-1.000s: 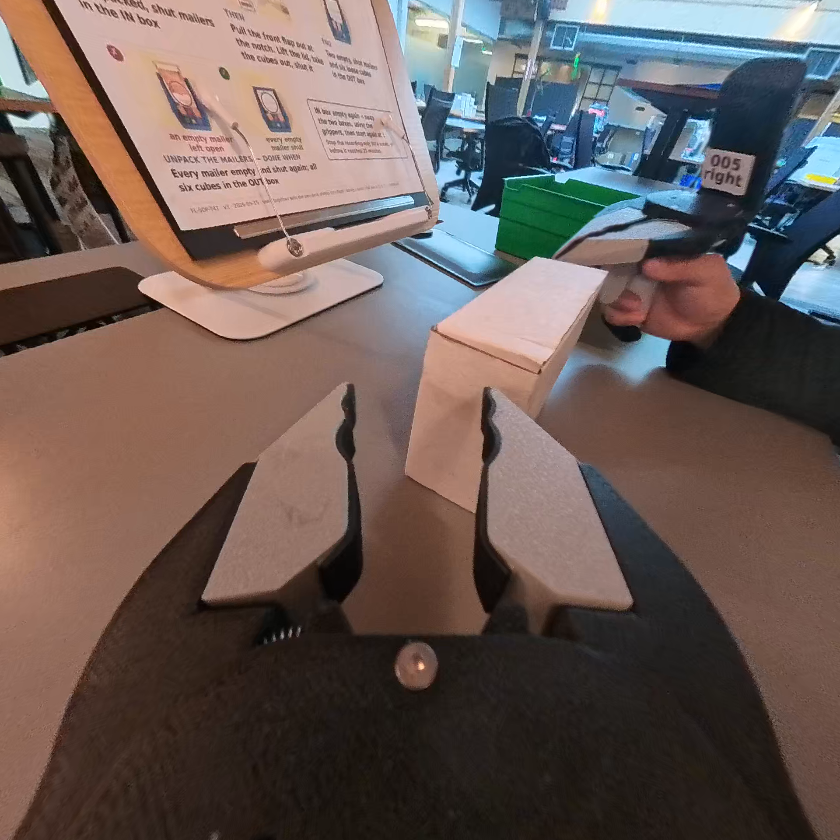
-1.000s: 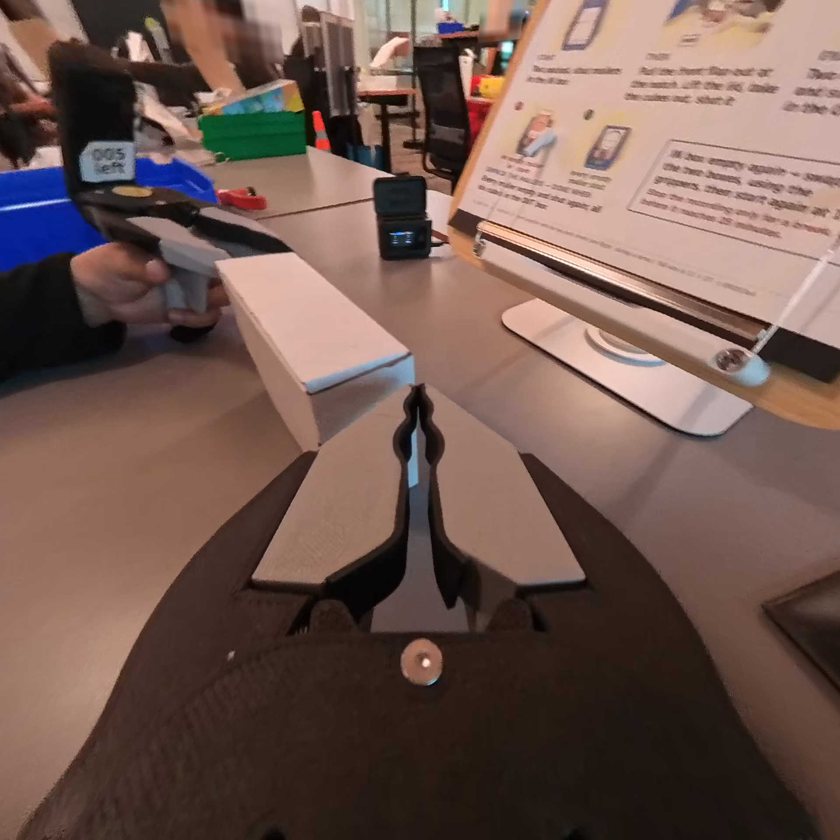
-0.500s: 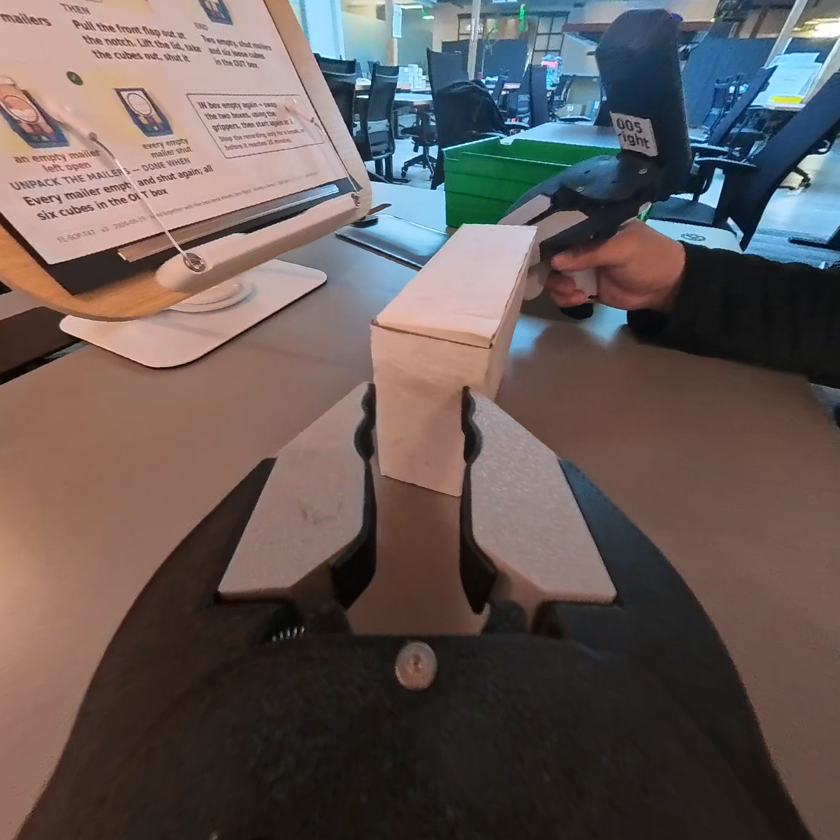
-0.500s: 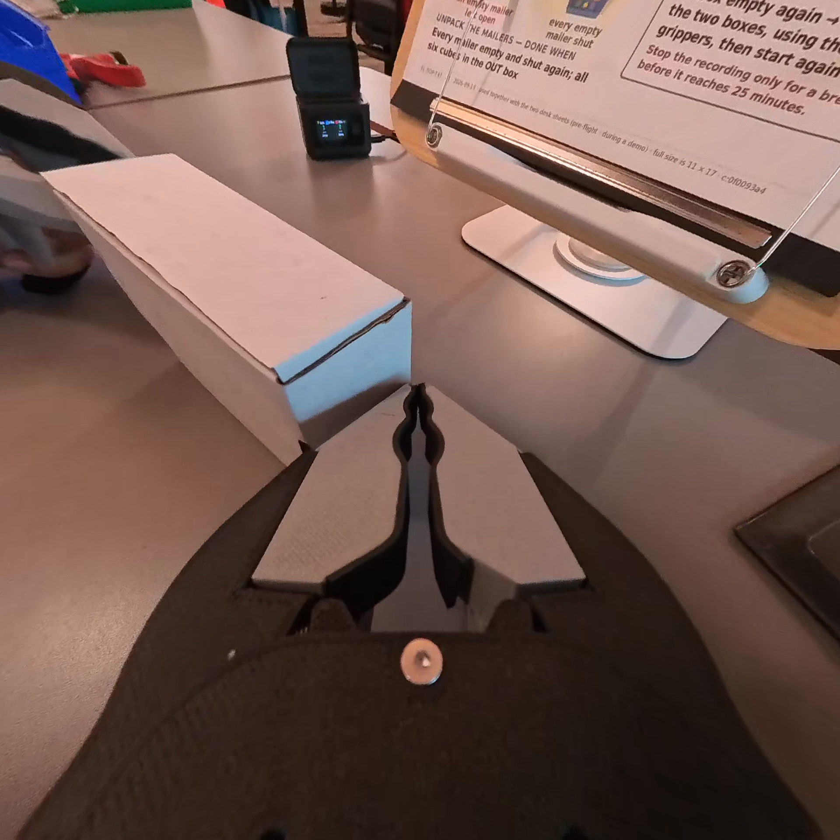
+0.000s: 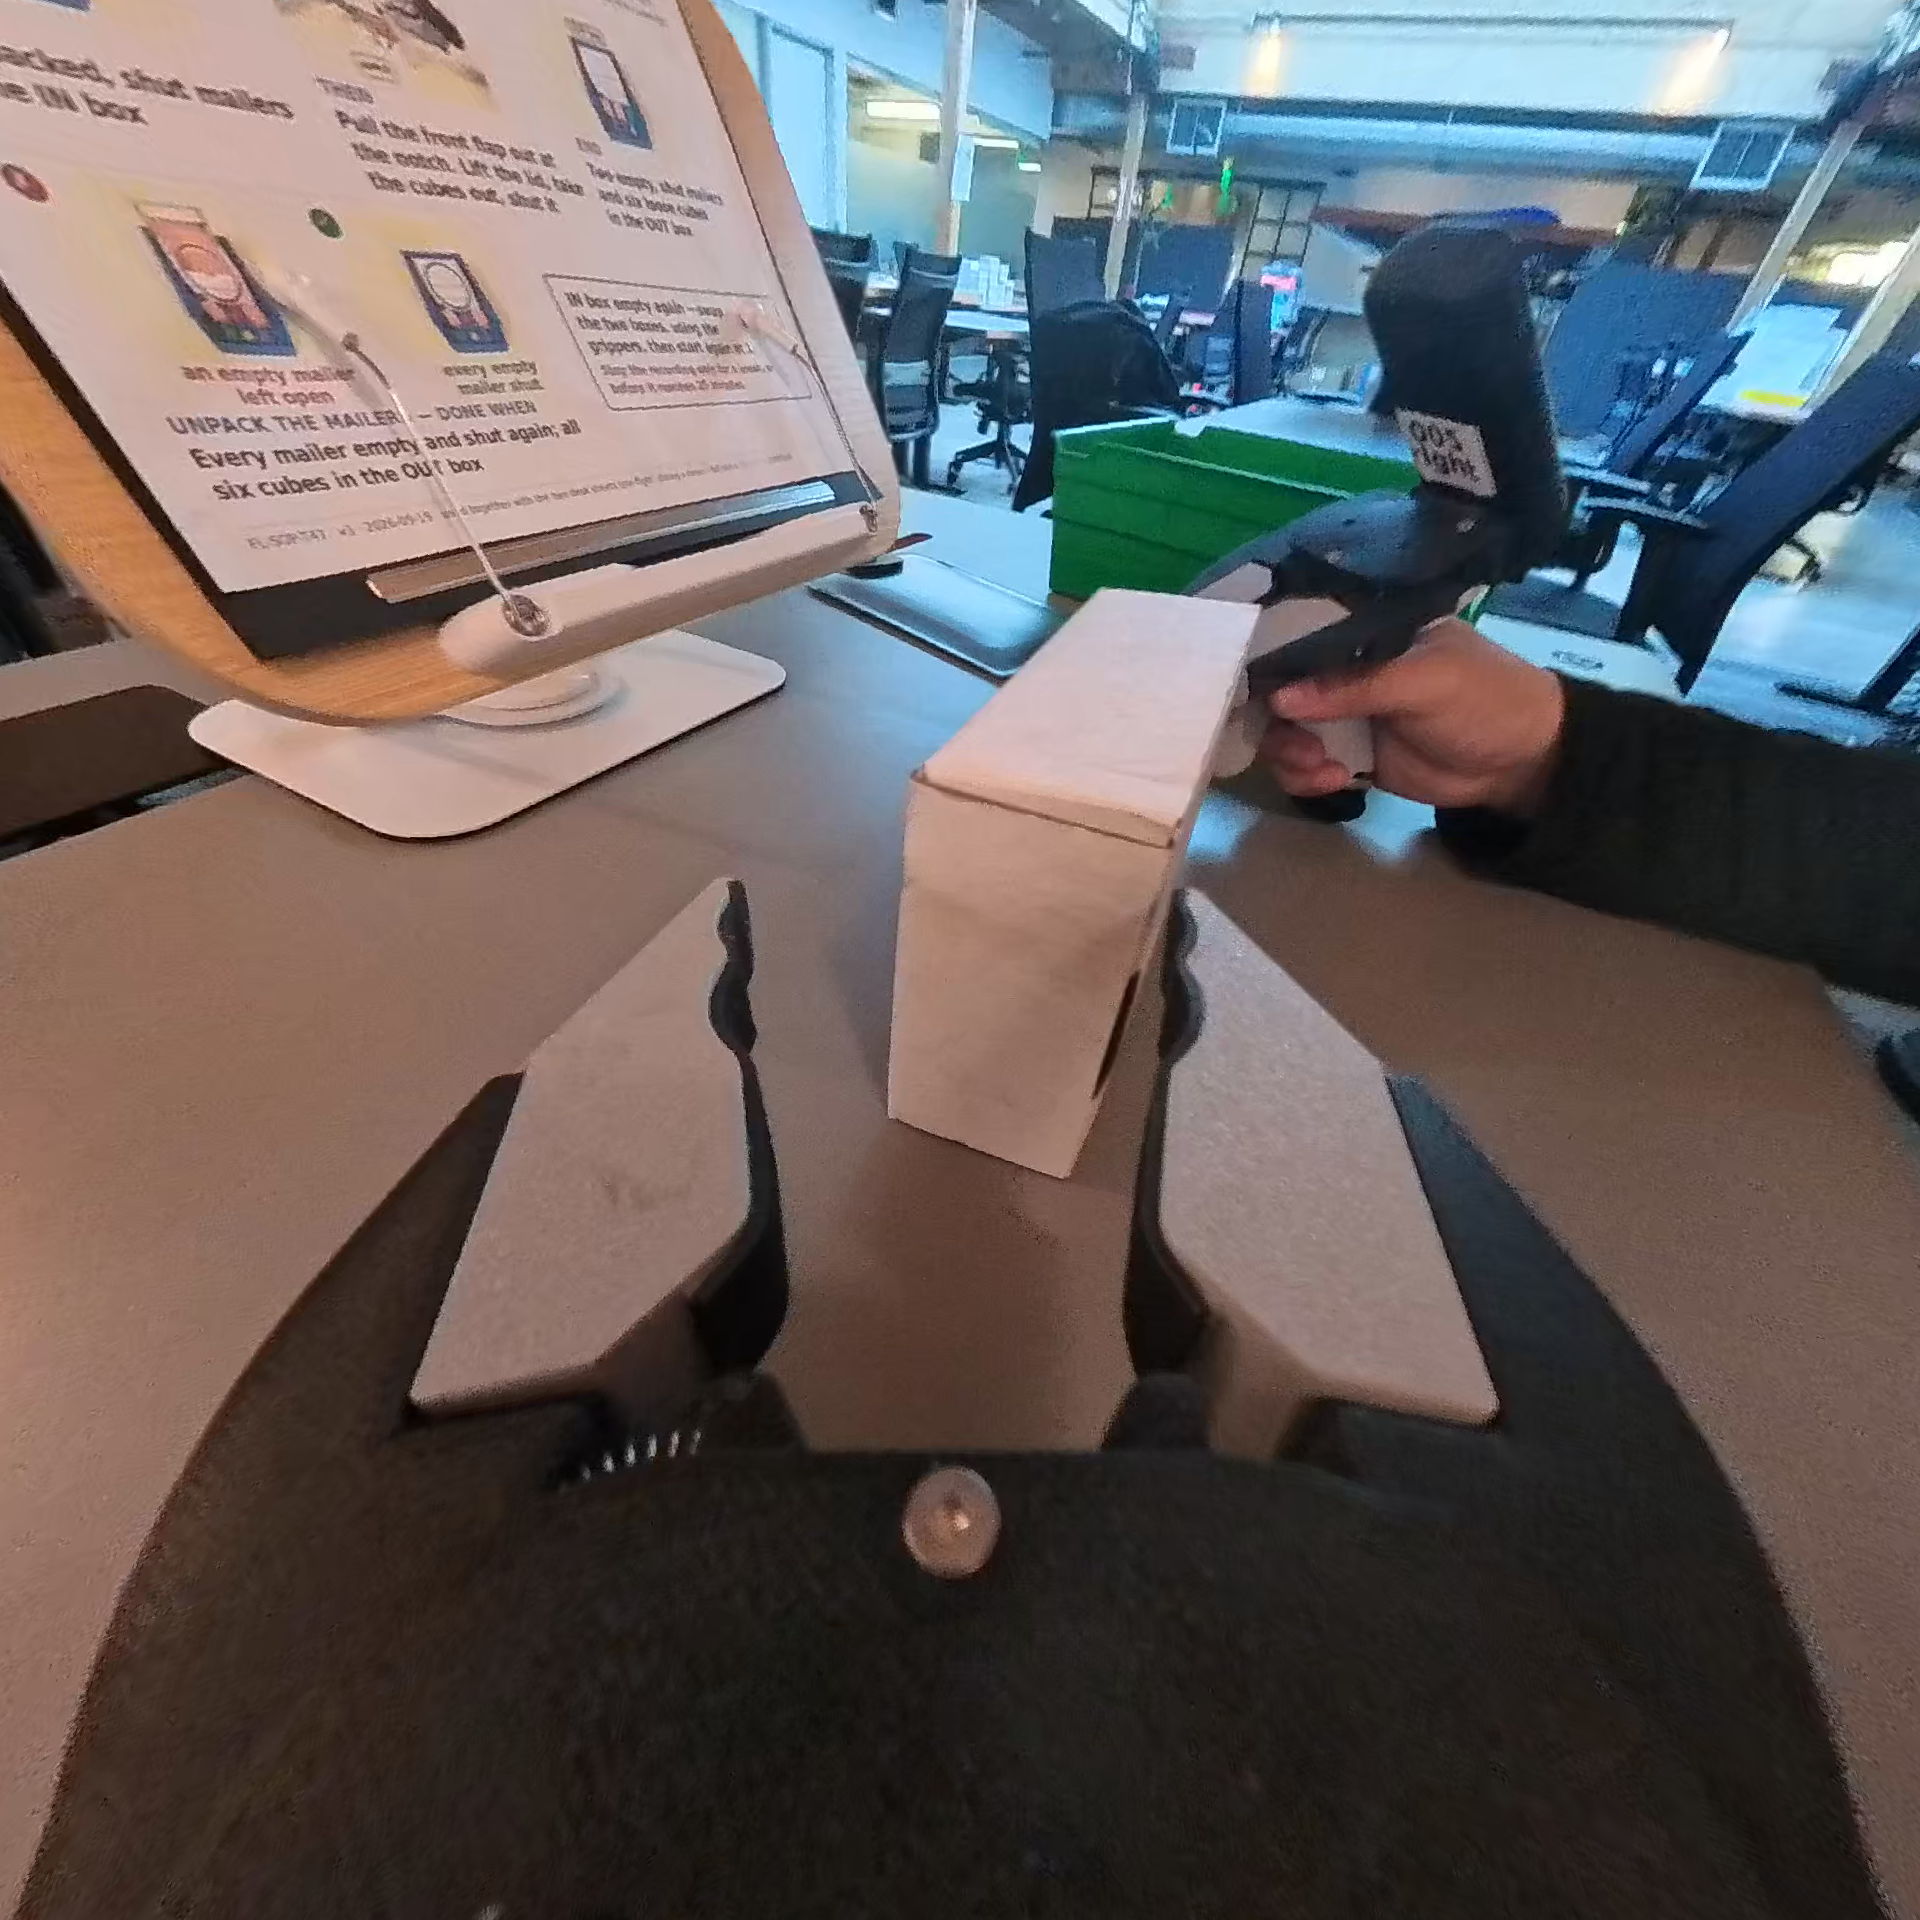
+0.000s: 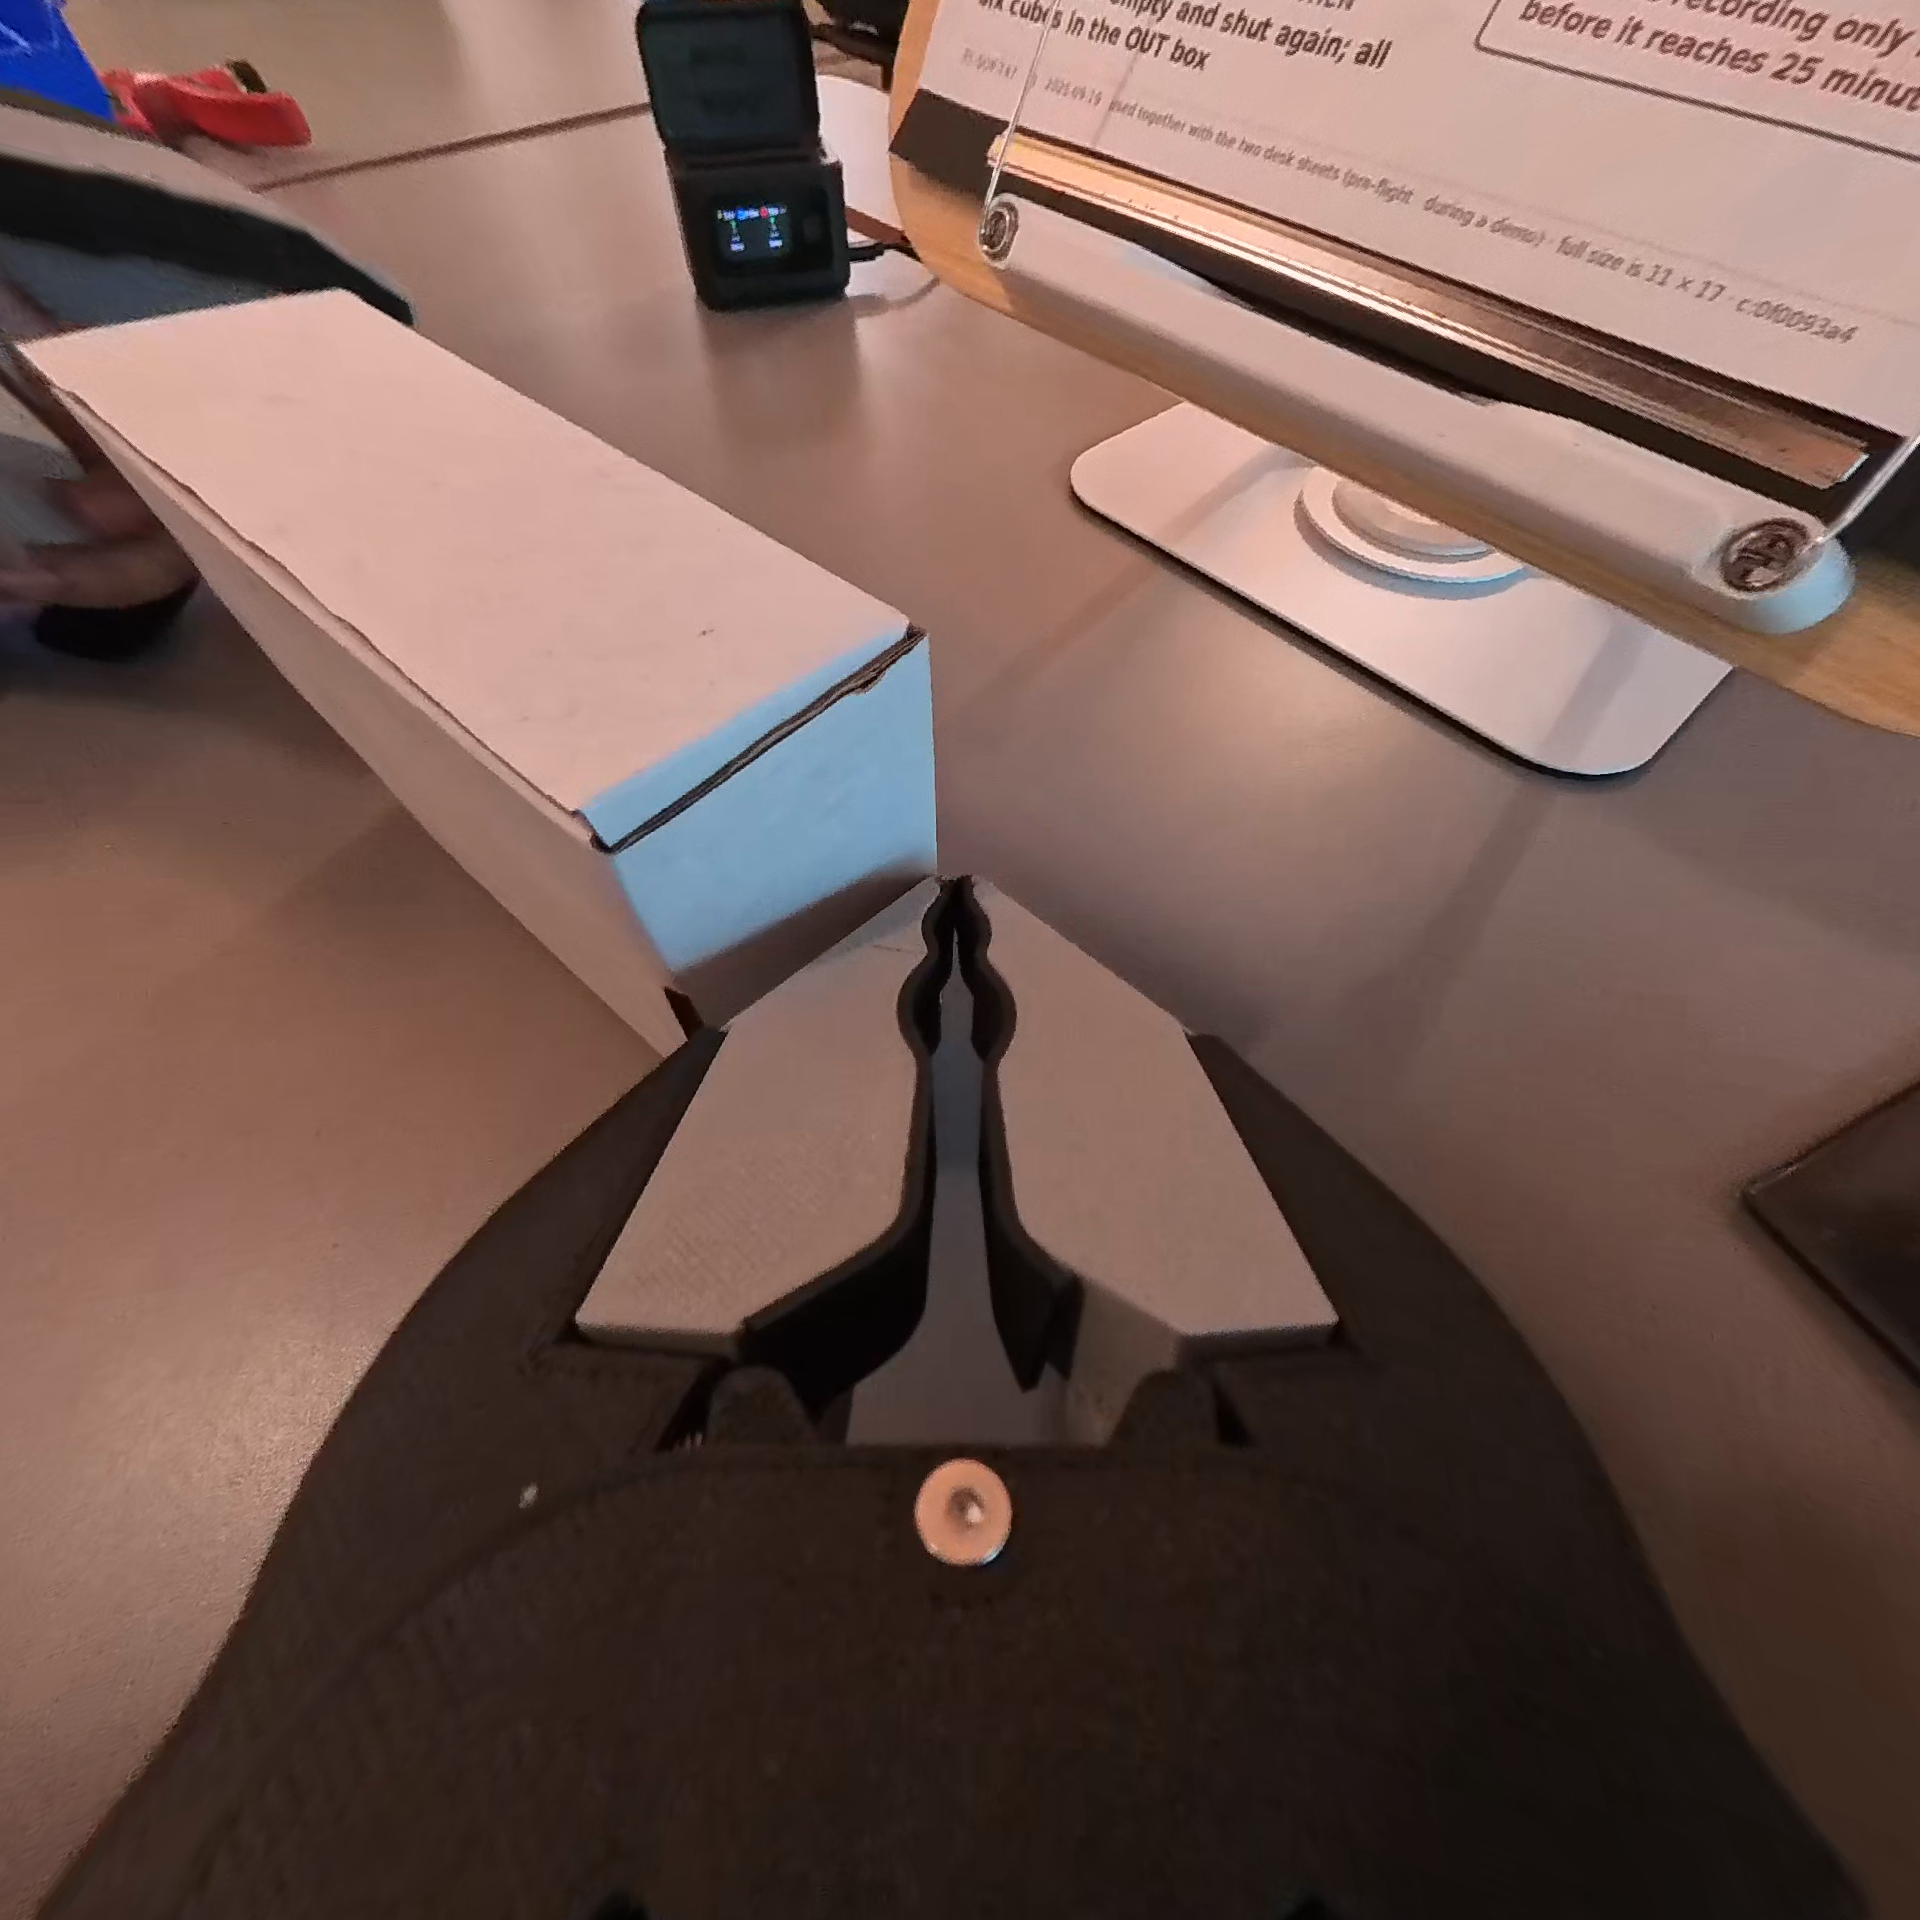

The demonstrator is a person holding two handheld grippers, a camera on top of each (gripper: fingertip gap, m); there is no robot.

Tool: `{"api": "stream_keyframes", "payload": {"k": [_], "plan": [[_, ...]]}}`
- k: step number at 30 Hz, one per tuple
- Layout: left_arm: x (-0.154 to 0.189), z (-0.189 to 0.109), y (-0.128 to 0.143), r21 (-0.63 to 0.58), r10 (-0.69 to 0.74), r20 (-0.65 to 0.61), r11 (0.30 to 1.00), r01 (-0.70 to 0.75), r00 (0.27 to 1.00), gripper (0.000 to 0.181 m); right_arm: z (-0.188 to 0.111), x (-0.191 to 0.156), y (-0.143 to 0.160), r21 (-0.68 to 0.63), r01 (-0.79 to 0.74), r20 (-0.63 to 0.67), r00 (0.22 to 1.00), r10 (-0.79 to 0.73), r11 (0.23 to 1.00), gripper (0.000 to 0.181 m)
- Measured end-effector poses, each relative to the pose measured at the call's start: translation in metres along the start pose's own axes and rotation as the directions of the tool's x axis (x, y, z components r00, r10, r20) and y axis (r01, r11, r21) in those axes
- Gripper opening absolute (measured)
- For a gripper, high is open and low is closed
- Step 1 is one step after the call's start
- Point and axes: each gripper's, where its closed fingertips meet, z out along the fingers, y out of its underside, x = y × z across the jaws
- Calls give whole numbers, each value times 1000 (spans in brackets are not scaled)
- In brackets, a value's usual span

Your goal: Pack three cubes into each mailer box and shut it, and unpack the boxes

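Note:
A closed white mailer box [image 5: 1039,883] lies on the grey table [image 5: 312,987]. My left gripper [image 5: 956,925] is open, and the box's near end stands between its fingers, close to the right finger [image 5: 1278,1143]. At the box's far end is the right gripper [image 5: 1299,623], held by a hand. In the right wrist view the box [image 6: 468,540] runs away to the upper left. My right gripper [image 6: 958,896] is shut, with its tips at the lower right corner of the box's near end face. No cubes are in view.
A wooden stand with an instruction sheet [image 5: 416,312] stands at the back on a white base [image 6: 1403,603]. Green bins [image 5: 1164,509] sit behind the box. A small black device with a screen [image 6: 753,197], a red object [image 6: 218,104] and a dark pad [image 6: 1849,1247] lie on the table. Across from one pair of fingers to the other is roughly 20 cm.
My left gripper has opened wider and now has the box's end between its fingers. My right gripper has stayed shut and moved in closer to its end of the box.

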Motion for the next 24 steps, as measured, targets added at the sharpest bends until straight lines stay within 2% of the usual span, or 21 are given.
{"api": "stream_keyframes", "payload": {"k": [7, 11, 17, 21, 24], "plan": [[1, 7, 8, -67, 22, 13, 998, -21, 1000, 81, 3, -7, 0, -5, 13, 24, 1000, -13, 1000, 0], [0, 12, 15, -115, 46, 29, 992, -43, 999, 90, 7, -18, -1, -12, 28, 54, 998, -28, 1000, 0], [13, 17, 22, -161, 114, -18, 980, -116, 993, 85, 13, -51, 1, -26, 112, 175, 979, -106, 993, 2], [18, 16, 20, -147, 115, -44, 982, -121, 992, 83, 15, -57, 0, -18, 169, 159, 974, -164, 985, 0], [21, 16, 20, -141, 110, -68, 983, -119, 992, 81, 15, -56, 0, -21, 148, 171, 975, -142, 989, 0]]}}
